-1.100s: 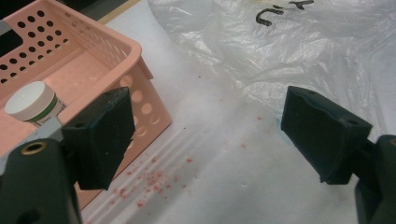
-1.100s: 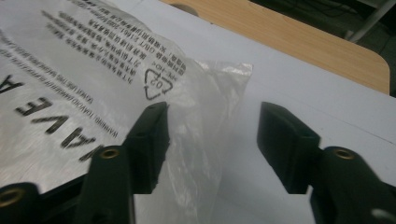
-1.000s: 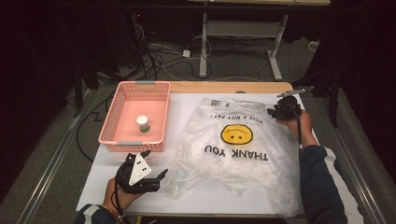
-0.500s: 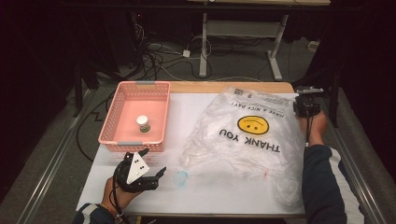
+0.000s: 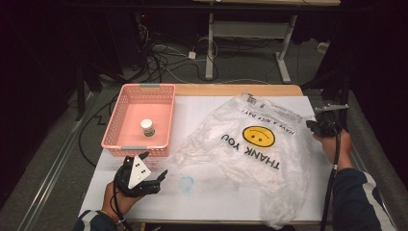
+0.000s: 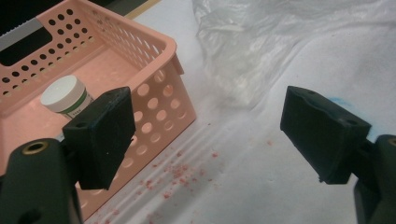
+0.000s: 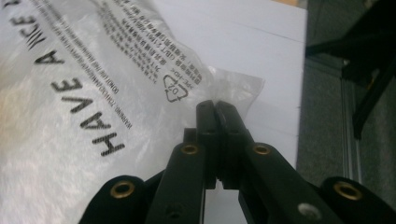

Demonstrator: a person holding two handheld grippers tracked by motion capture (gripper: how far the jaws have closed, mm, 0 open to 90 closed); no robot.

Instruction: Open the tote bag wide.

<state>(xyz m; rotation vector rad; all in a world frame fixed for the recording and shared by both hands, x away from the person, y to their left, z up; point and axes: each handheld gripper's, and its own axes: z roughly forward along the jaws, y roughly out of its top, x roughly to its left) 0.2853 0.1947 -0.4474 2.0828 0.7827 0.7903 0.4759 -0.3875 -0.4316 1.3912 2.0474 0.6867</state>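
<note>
A clear plastic bag (image 5: 255, 144) with a yellow smiley and "THANK YOU" print lies crumpled across the white table cover. My right gripper (image 5: 315, 126) is at the bag's right edge, near the table's right side. In the right gripper view this gripper (image 7: 215, 106) is shut, its jaws pinching a corner of the bag (image 7: 93, 84). My left gripper (image 5: 154, 178) rests near the front left, just in front of the pink basket (image 5: 139, 88). In the left gripper view it (image 6: 205, 135) stands open with nothing between its jaws. A small white jar (image 5: 147, 127) stands in the basket.
A blue smudge (image 5: 185, 183) marks the white cover (image 5: 202, 103) beside the left gripper. Red crumbs (image 6: 180, 172) lie in front of the basket (image 6: 159, 93). The table's right edge is close to my right hand. Cables and desk legs are on the floor beyond.
My right gripper has moved right and nearer with the bag's edge, dragging the bag to the right and uncovering the blue smudge. The left gripper has stayed put.
</note>
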